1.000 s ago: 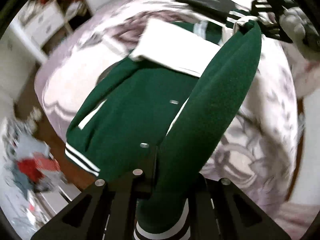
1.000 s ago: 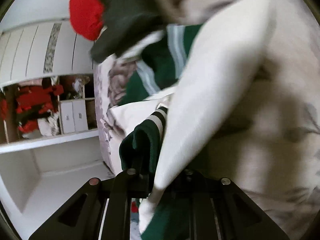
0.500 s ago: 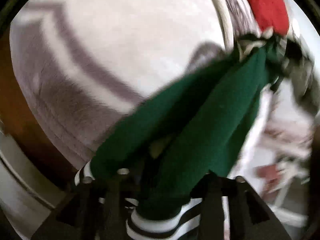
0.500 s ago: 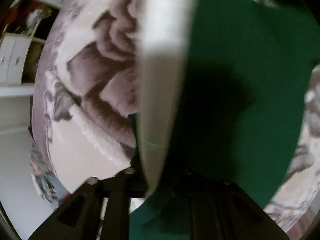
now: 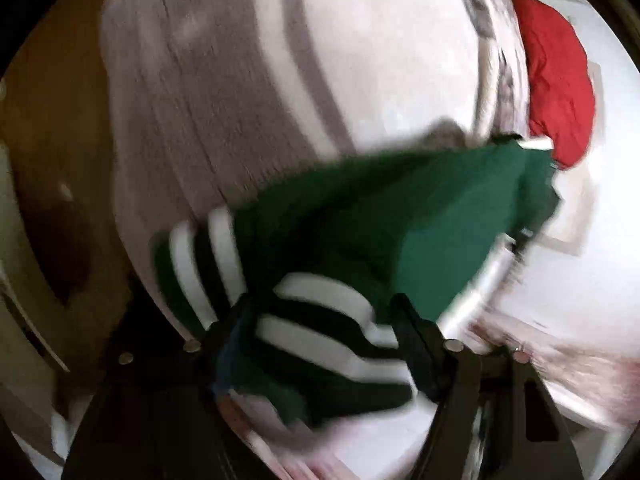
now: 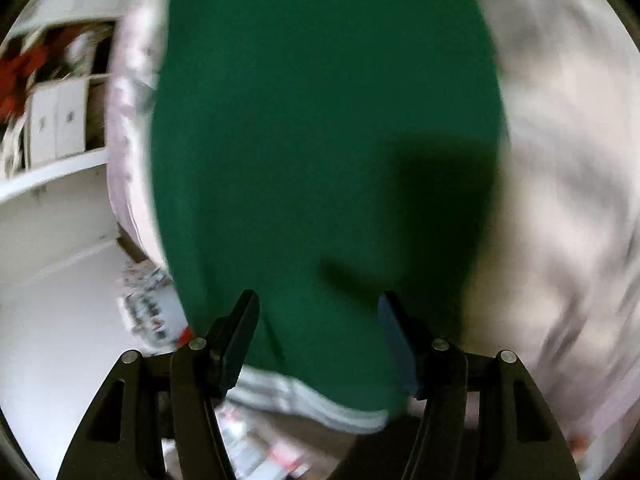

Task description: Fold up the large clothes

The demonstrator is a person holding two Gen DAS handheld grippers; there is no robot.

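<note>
The left gripper (image 5: 324, 316) is pitched steeply down toward the bed. Its jaws are opening, and the striped cuff (image 5: 320, 320) of the green jacket (image 5: 400, 216) is seen lying between the two fingers; whether the pads press on it cannot be told through the blur. A second striped band (image 5: 200, 264) is spread just left of the left finger, and the green cloth is stretched up and to the right, away from the fingertips. The pale patterned bedspread (image 5: 224, 100) is seen beyond the fingers, and a red cloth (image 5: 560, 92) is laid far off to the upper right of them.

The right gripper (image 6: 318, 320) is likewise tilted down over the bed. Its jaws are opening and are held well apart, with neither pad pressed on anything. The green jacket (image 6: 320, 120) is spread flat ahead of and between the fingertips, its striped hem (image 6: 312, 404) lying close in between the finger bases. The bedspread (image 6: 560, 160) is seen to the right of the right finger. A white shelf unit (image 6: 60, 152), in which white boxes (image 6: 56, 120) and red items (image 6: 16, 76) are kept, is seen far left of the left finger.
</note>
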